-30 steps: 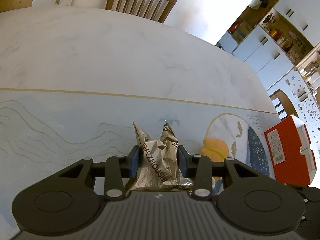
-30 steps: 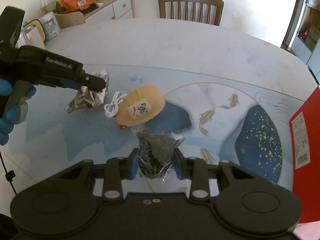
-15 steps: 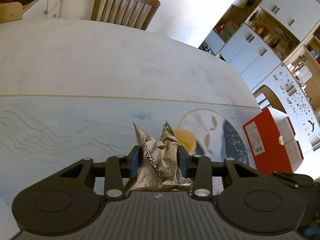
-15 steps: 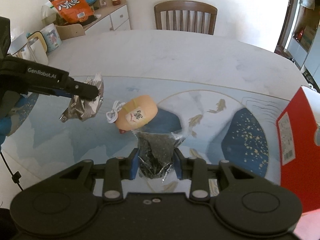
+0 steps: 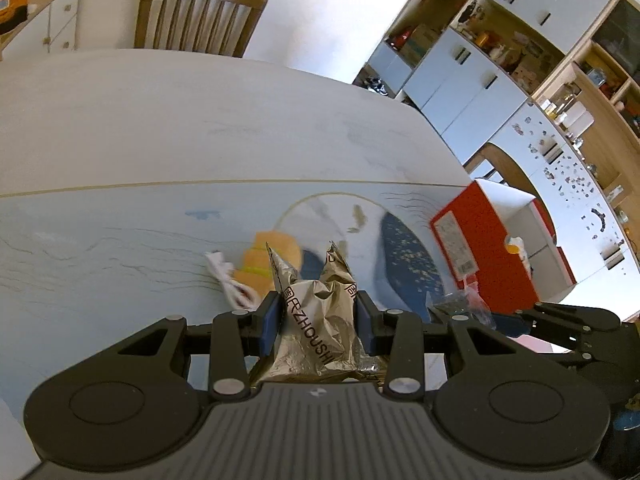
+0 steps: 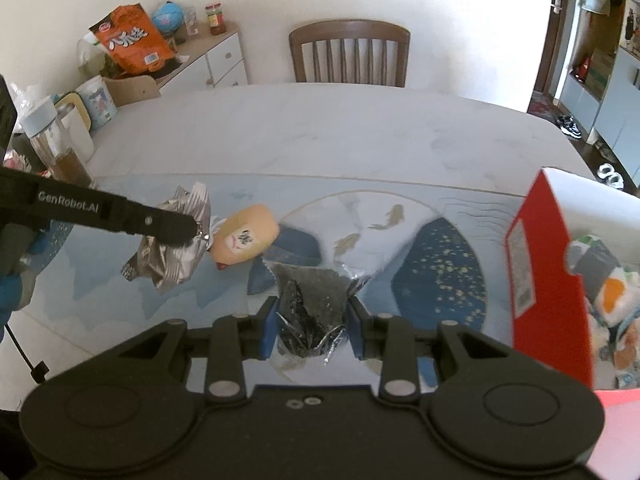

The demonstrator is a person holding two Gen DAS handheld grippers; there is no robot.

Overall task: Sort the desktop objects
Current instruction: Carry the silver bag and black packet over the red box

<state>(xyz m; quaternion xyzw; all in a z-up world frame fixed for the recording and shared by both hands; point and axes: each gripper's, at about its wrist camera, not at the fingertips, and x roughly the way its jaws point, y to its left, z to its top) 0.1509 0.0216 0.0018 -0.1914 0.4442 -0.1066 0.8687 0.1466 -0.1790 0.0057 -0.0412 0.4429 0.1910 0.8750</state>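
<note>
The left gripper (image 5: 317, 312) is clamping a crumpled silver foil packet (image 5: 316, 320) between its blue pads, and the packet is hanging clear of the table. Black lettering on the foil is reading "ZHOUSHI", with a few Chinese characters beside it that cannot be made out. In the right wrist view the same gripper's black finger is showing the white wording "GenRobot.AI", and a blue-gloved hand (image 6: 10, 292) is holding its handle at the frame's left edge.

The right gripper (image 6: 312, 320) is gripping a clear crinkly bag of dark dried seaweed (image 6: 312, 300), also lifted off the surface.

Both held items are sitting above a blue table mat (image 6: 440, 272) printed with golden fish, speckled dark blue hills and a pale circle. Taking that mat as the landmark: an orange plush pouch (image 6: 246, 238) with a white cord and a Chinese character on its face is lying on the mat's left half, just beside the foil packet in the picture. A red cardboard box (image 6: 548, 280) with a white printed label, too small to read, is standing open at the mat's right edge, holding soft toys. Beyond the mat's far left corner, on a white cabinet, an orange snack bag (image 6: 132, 40) is showing bold Chinese lettering. A wooden chair (image 6: 350, 52) is standing behind the marble table (image 6: 340, 128), past the mat's far edge.
</note>
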